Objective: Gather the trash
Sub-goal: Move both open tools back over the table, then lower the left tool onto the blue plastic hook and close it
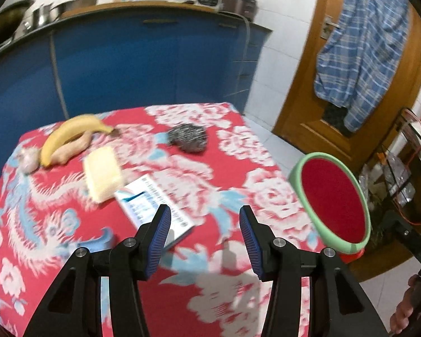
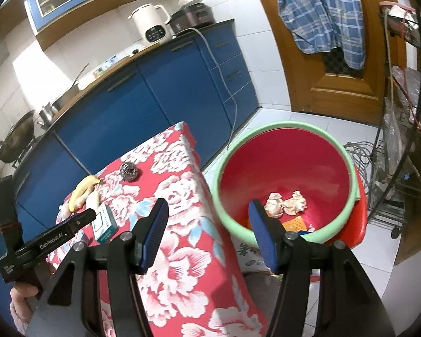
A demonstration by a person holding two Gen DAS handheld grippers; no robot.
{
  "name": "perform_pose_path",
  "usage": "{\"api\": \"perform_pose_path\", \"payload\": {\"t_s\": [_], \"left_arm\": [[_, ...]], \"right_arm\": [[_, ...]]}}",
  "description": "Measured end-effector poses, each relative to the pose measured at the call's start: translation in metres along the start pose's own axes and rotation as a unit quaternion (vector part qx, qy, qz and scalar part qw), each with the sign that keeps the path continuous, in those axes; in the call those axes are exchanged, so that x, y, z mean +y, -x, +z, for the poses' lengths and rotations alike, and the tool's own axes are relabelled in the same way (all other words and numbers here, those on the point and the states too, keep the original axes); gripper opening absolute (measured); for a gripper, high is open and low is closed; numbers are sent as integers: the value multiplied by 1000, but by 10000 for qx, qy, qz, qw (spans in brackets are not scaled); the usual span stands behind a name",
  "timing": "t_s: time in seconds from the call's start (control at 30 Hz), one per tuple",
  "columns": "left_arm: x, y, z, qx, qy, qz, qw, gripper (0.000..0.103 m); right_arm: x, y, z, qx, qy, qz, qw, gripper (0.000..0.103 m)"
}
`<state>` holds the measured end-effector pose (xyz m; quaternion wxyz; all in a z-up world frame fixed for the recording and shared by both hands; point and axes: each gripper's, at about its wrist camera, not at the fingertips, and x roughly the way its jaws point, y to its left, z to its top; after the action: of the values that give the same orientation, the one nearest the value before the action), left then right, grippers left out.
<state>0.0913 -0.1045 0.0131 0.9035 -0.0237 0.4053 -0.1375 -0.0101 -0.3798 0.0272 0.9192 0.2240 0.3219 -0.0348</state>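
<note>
A red bin with a green rim point(image 2: 289, 129) stands on the floor right of the table; it also shows in the left wrist view point(image 1: 334, 202). Crumpled paper balls point(image 2: 286, 203) and an orange scrap point(image 2: 294, 223) lie inside. On the red floral tablecloth point(image 1: 182, 266) lie a white-and-teal box point(image 1: 154, 203), a yellow sponge point(image 1: 102, 177), a steel scourer point(image 1: 186, 137), a banana point(image 1: 70, 134) and a garlic bulb point(image 1: 29, 158). My left gripper point(image 1: 205, 219) is open and empty above the table, just right of the box. My right gripper point(image 2: 207, 210) is open and empty above the table's edge and the bin.
Blue kitchen cabinets point(image 1: 140, 64) stand behind the table, with pans and a white kettle point(image 2: 151, 24) on the counter. A wooden door point(image 2: 331, 64) with a hanging plaid shirt is at the right. A wire rack point(image 2: 401, 140) stands beside the bin. A cardboard box point(image 2: 249, 255) sits under the bin.
</note>
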Motion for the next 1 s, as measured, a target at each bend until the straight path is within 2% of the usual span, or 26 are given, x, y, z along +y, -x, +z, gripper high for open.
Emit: {"api": "perform_pose_path", "payload": {"t_s": [0.37, 0.63, 1.0], "left_arm": [[62, 4, -23, 201, 705, 274, 9969, 52], [98, 0, -38, 444, 1209, 279, 9913, 52], [131, -17, -33, 486, 1476, 477, 9867, 52]], "right_arm": [[33, -17, -8, 199, 279, 160, 9993, 62], [60, -33, -13, 371, 518, 271, 9976, 62], [86, -50, -20, 566, 776, 287, 9950, 62]]}}
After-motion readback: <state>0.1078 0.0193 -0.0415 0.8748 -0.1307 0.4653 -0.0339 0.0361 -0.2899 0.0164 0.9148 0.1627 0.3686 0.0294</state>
